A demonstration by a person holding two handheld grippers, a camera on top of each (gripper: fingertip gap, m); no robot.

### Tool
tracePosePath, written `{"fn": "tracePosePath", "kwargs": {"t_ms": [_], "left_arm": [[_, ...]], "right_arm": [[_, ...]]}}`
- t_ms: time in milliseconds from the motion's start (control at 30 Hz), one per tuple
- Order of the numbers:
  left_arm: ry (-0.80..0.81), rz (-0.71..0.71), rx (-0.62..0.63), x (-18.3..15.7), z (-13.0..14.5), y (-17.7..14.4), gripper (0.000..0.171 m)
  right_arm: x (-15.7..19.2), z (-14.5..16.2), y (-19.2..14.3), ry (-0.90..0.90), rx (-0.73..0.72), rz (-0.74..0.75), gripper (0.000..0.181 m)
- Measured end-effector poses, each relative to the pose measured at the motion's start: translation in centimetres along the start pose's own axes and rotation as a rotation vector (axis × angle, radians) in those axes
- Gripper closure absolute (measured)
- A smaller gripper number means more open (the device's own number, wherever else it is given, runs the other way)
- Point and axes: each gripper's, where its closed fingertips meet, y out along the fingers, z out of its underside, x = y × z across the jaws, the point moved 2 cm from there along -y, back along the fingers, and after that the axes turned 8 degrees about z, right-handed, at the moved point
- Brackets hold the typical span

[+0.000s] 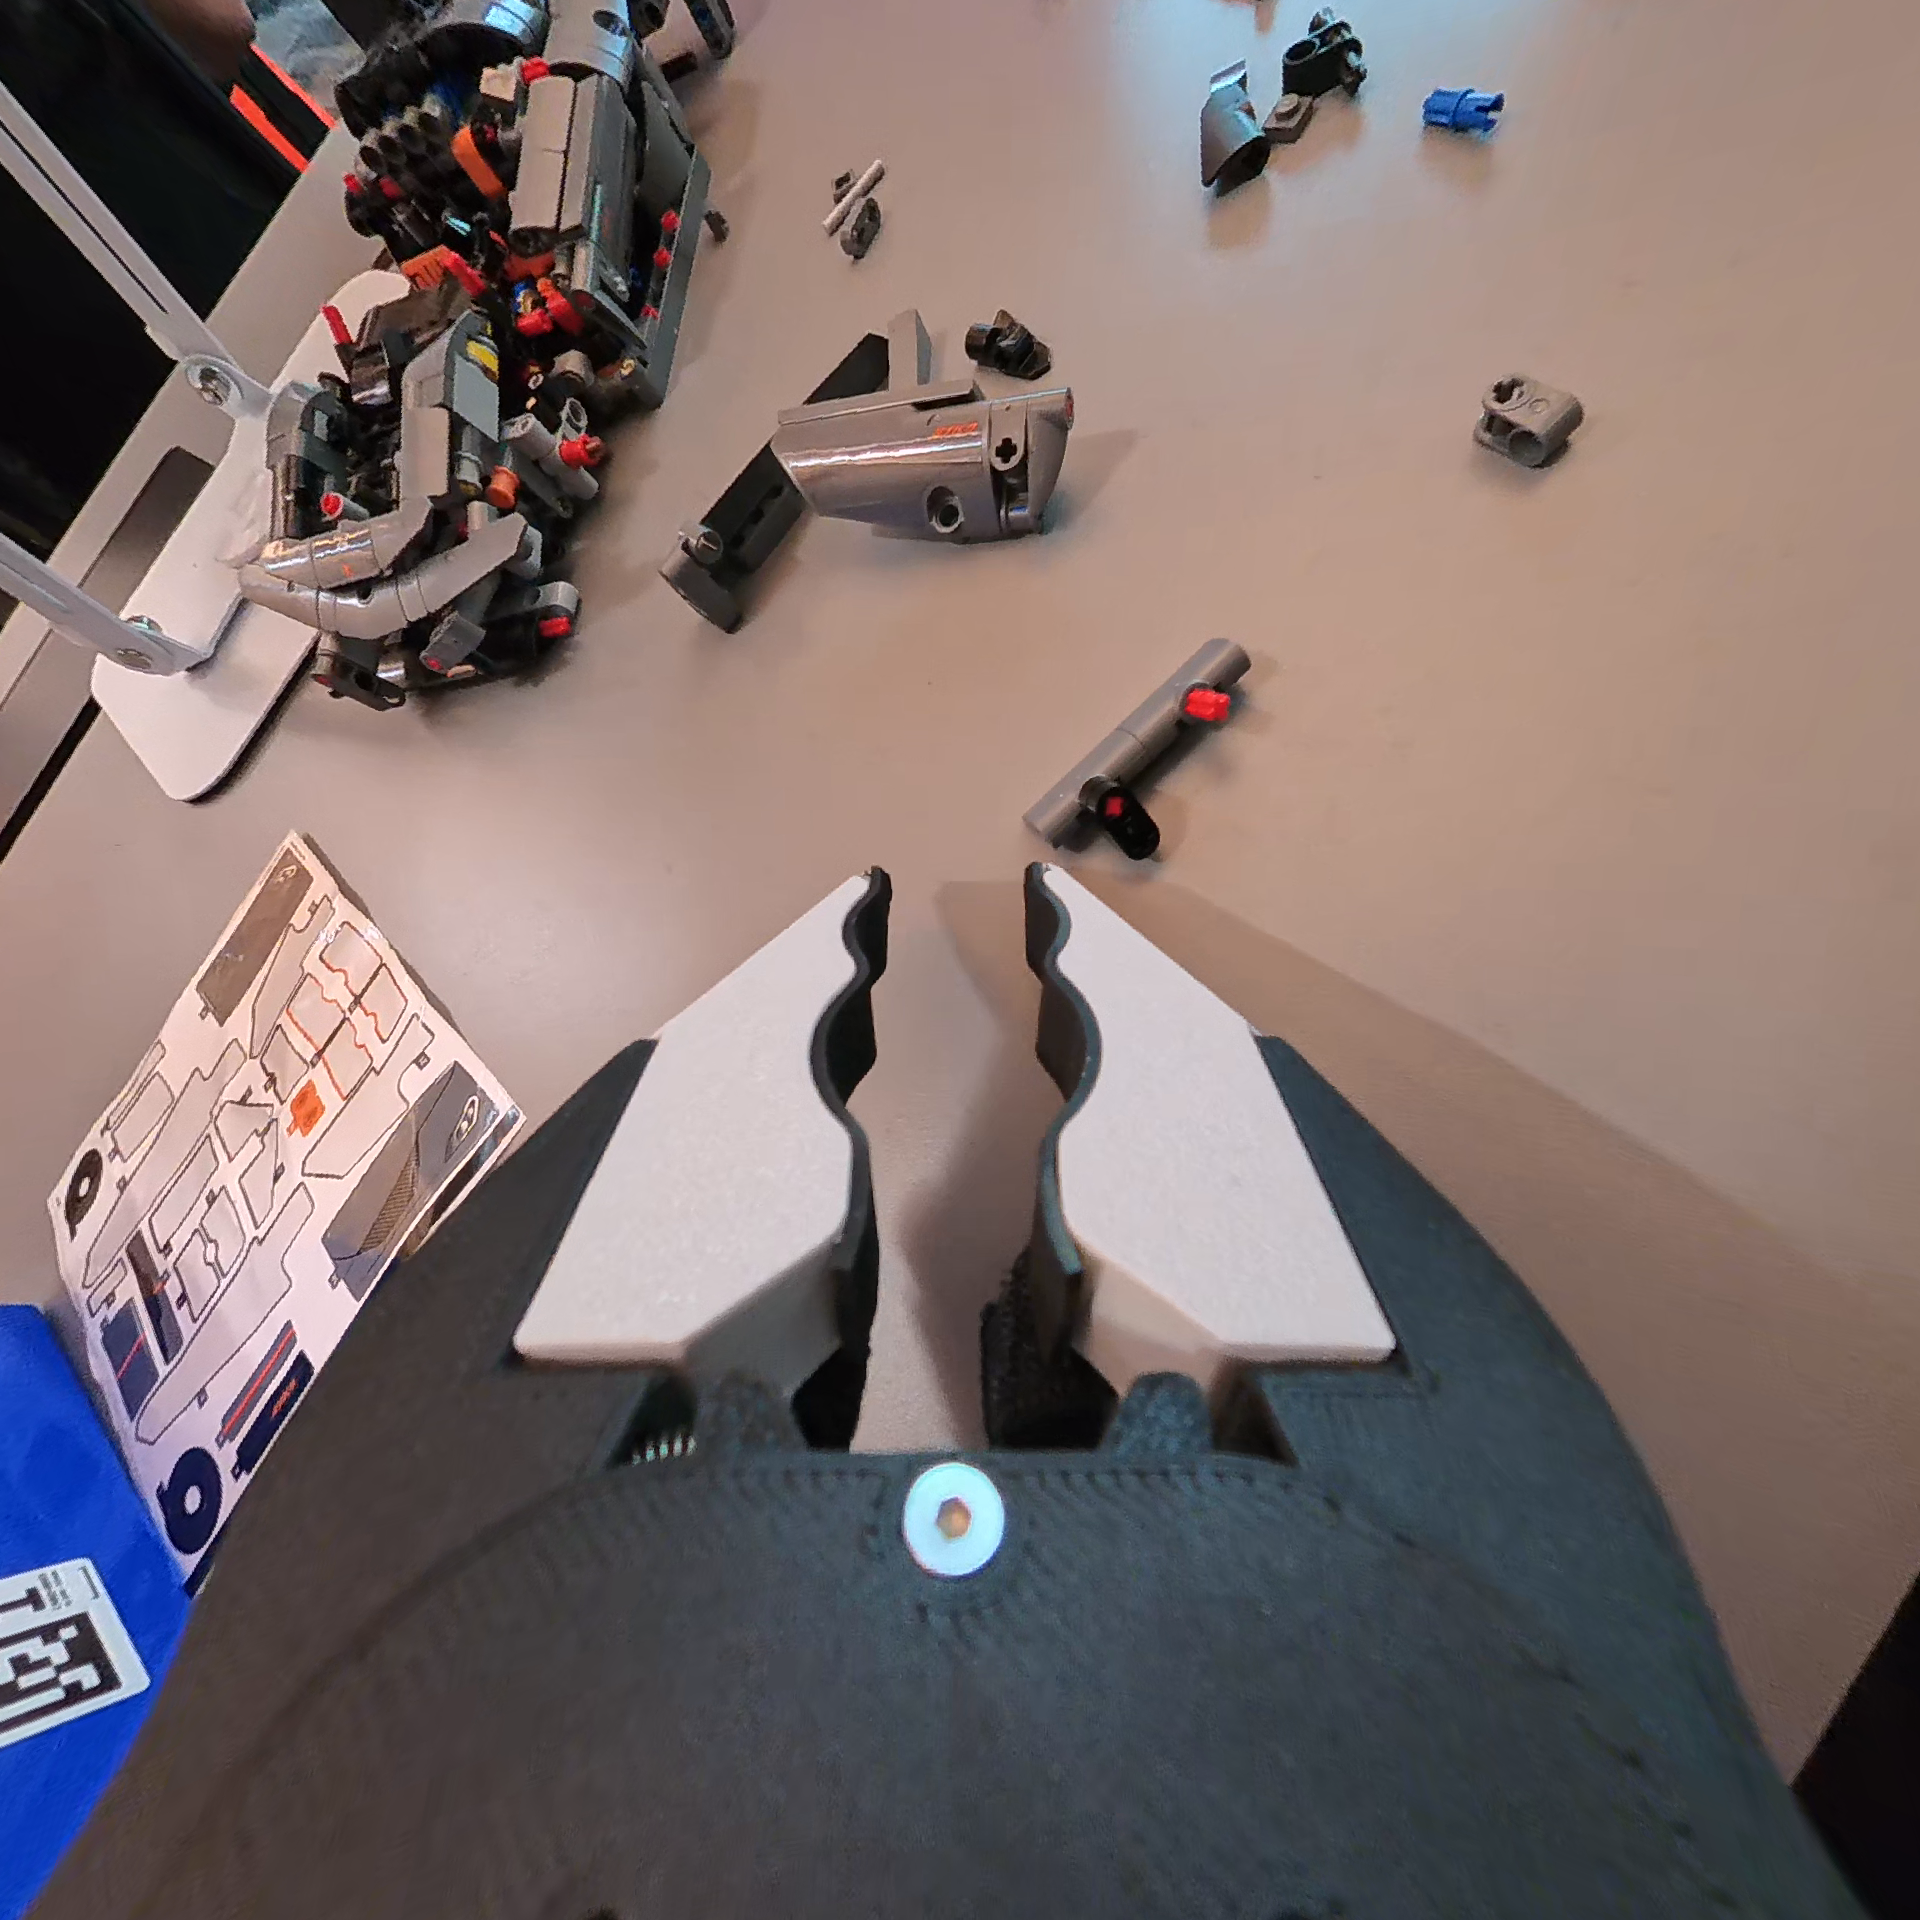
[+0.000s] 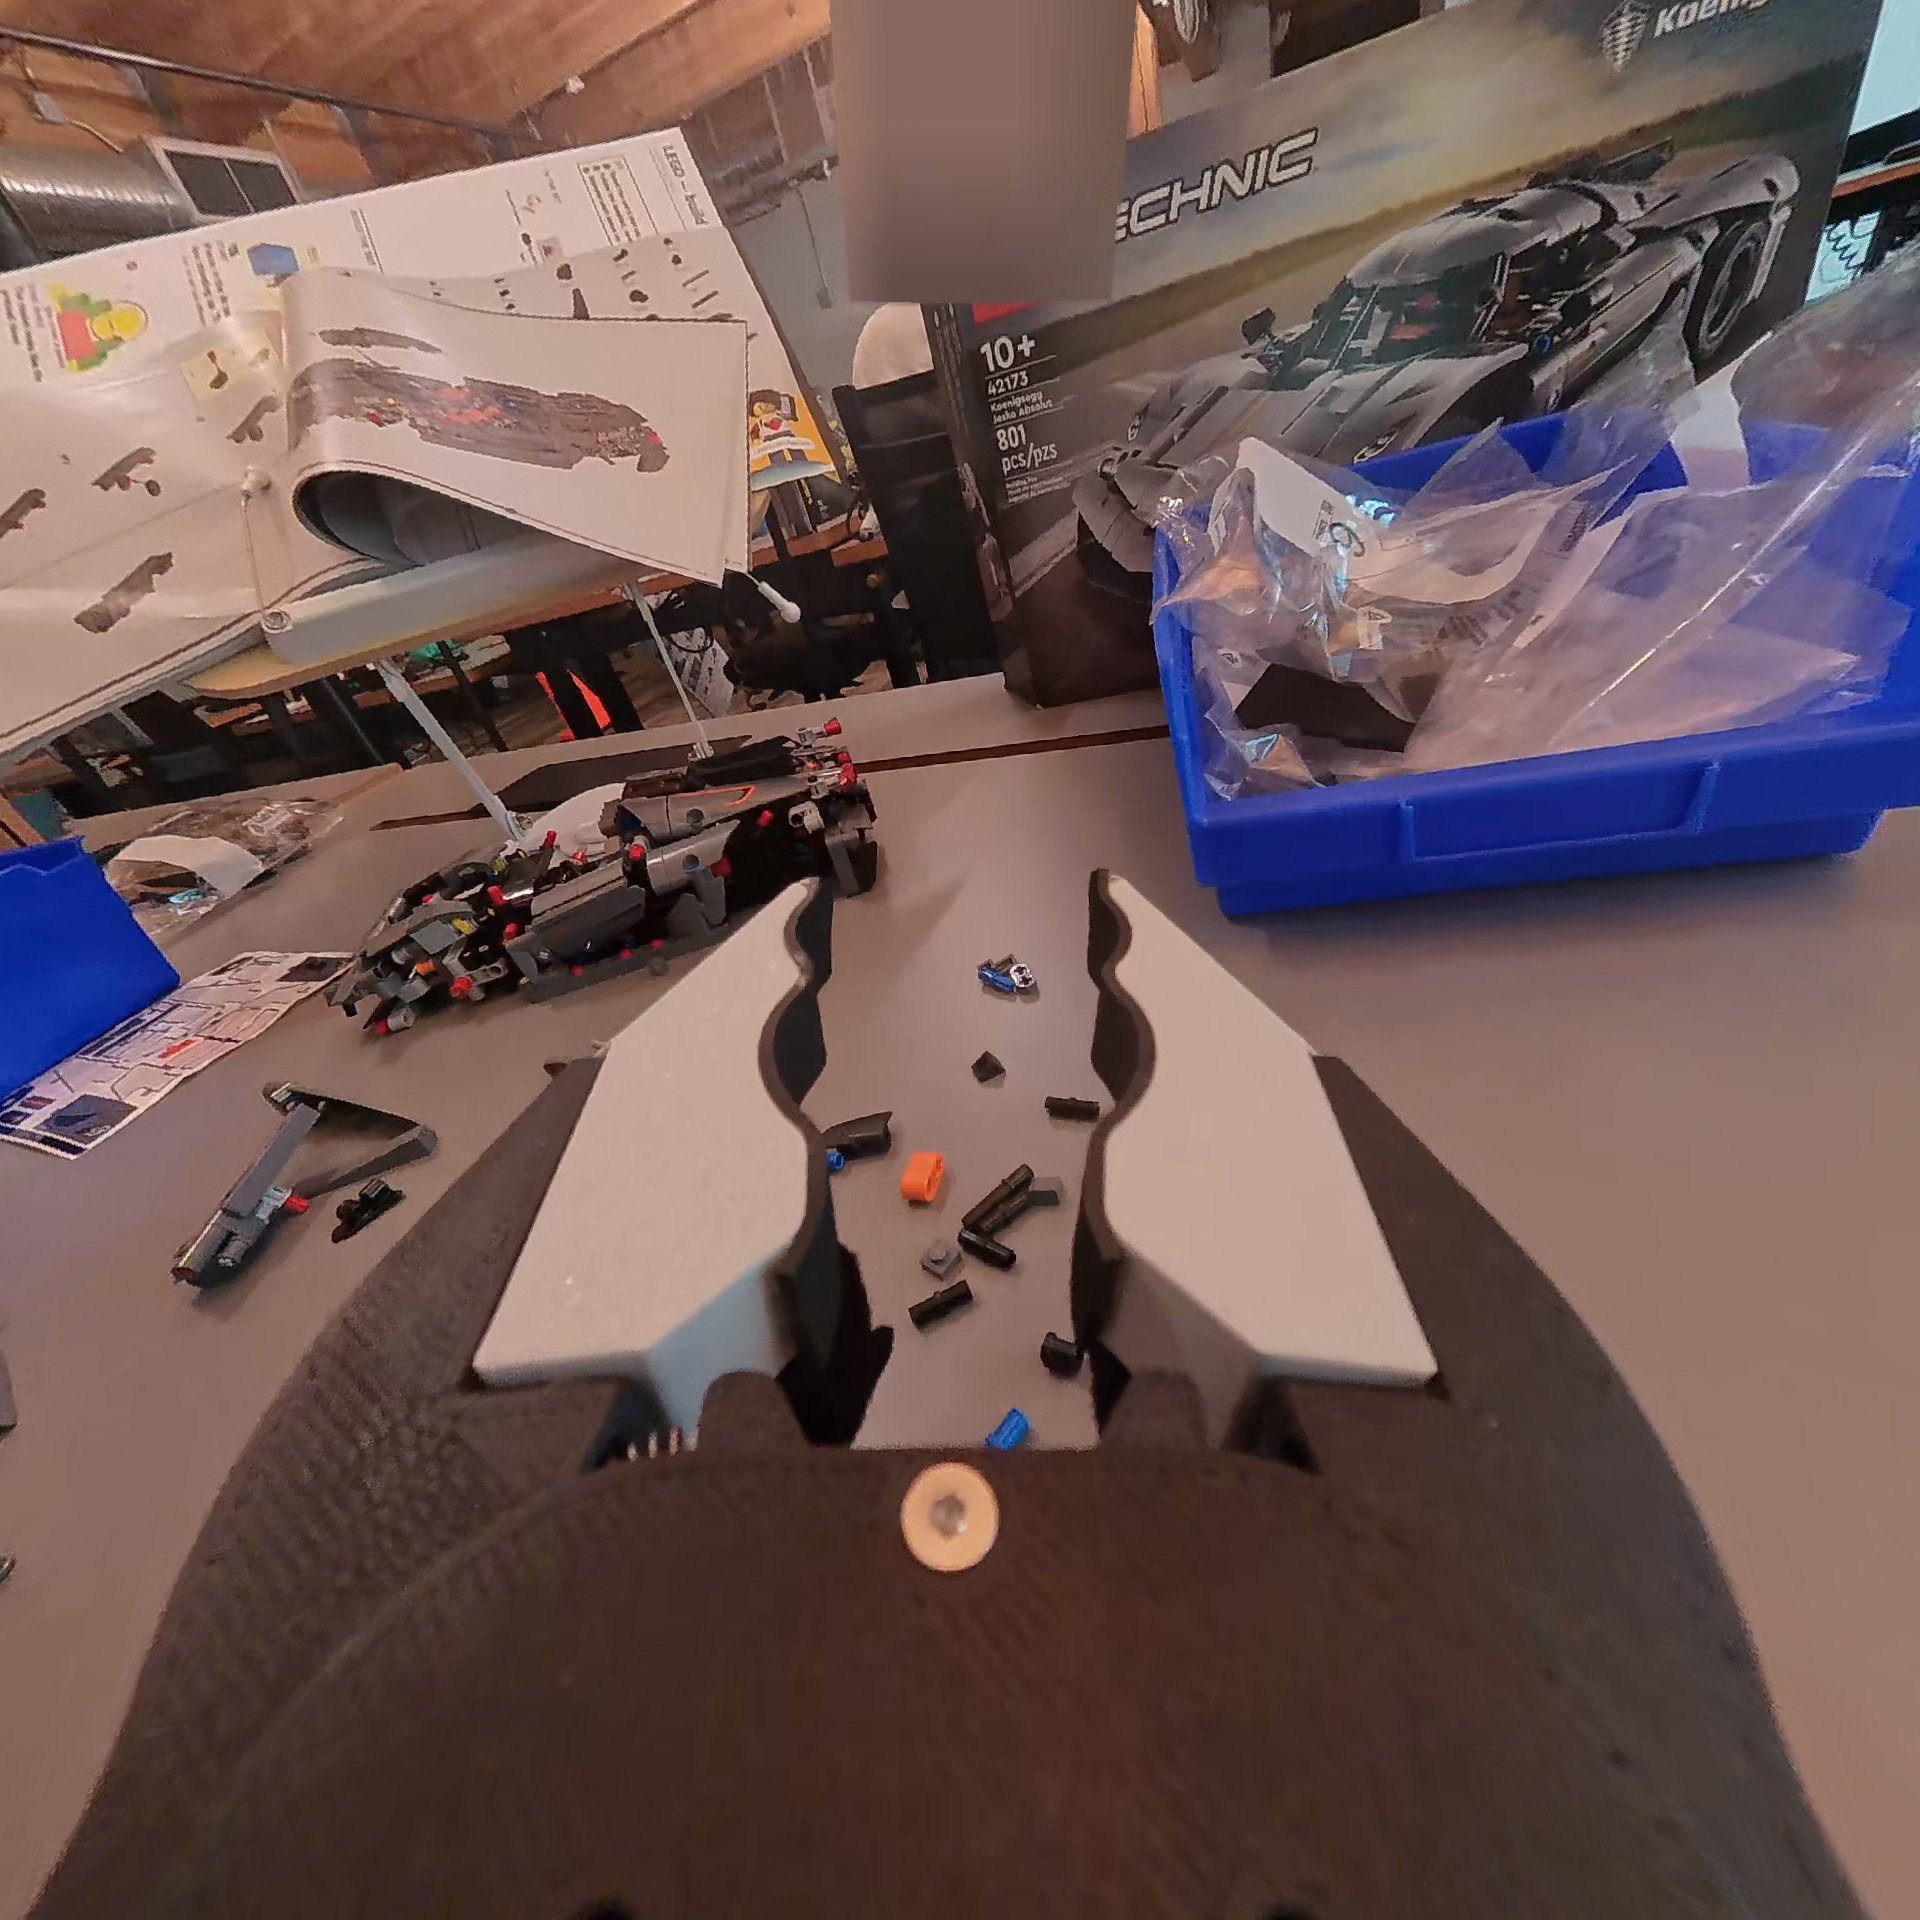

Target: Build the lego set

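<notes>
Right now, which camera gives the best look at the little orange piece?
The right wrist view: the orange piece lies in plain sight on the table, framed between the open right tongs. The left wrist view shows no loose orange piece, only orange bits on the half-built car.

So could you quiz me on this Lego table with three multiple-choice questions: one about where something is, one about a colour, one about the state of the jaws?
1. Where are the clear plastic bags?
A. In the blue bin
B. On the sticker sheet
C. Under the half-built car

2. What colour is the small loose ring piece lying between the right gripper jaws?
A. Green
B. Orange
C. White

3. How are the left gripper jaws?
A. Clamped on a brick
B. Open, holding nothing
C. Out of sight

Answers: 1 A, the bags fill the bin; 2 B, it is bright orange among black pins; 3 B, bare table shows between them.
</notes>
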Motion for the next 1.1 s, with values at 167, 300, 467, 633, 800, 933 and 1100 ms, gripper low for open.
{"fn": "tracePosePath", "kwargs": {"t_ms": [167,300,467,633,800,933,1100], "left_arm": [[-0.001,-0.001,-0.017,0.0,-0.2,-0.1,0.147],[-0.003,0.008,-0.038,-0.1,-0.4,-0.3,0.146],[-0.019,0.031,-0.059,-0.1,-0.6,-0.5,0.147],[-0.011,0.042,-0.055,-0.3,-0.6,-0.4,0.149],[-0.089,0.054,-0.087,0.4,-0.7,-0.8,0.149],[-0.124,0.063,-0.106,0.7,-0.8,-1.0,0.149],[-0.136,0.076,-0.126,0.8,-1.0,-1.2,0.148]], "right_arm": [[0.1,0.4,0.3,-0.024,0.027,0.017,0.132],[-0.4,0.2,0.3,0.01,0.021,0.03,0.131],[-1.3,0.1,0.2,0.071,0.013,0.051,0.125],[-1.3,0.2,0.3,0.068,0.014,0.065,0.125],[-1.1,0.6,0.6,0.05,0.047,0.074,0.122],[-1.3,0.7,0.8,0.061,0.057,0.08,0.12],[-1.5,0.7,0.8,0.075,0.057,0.084,0.117]]}}
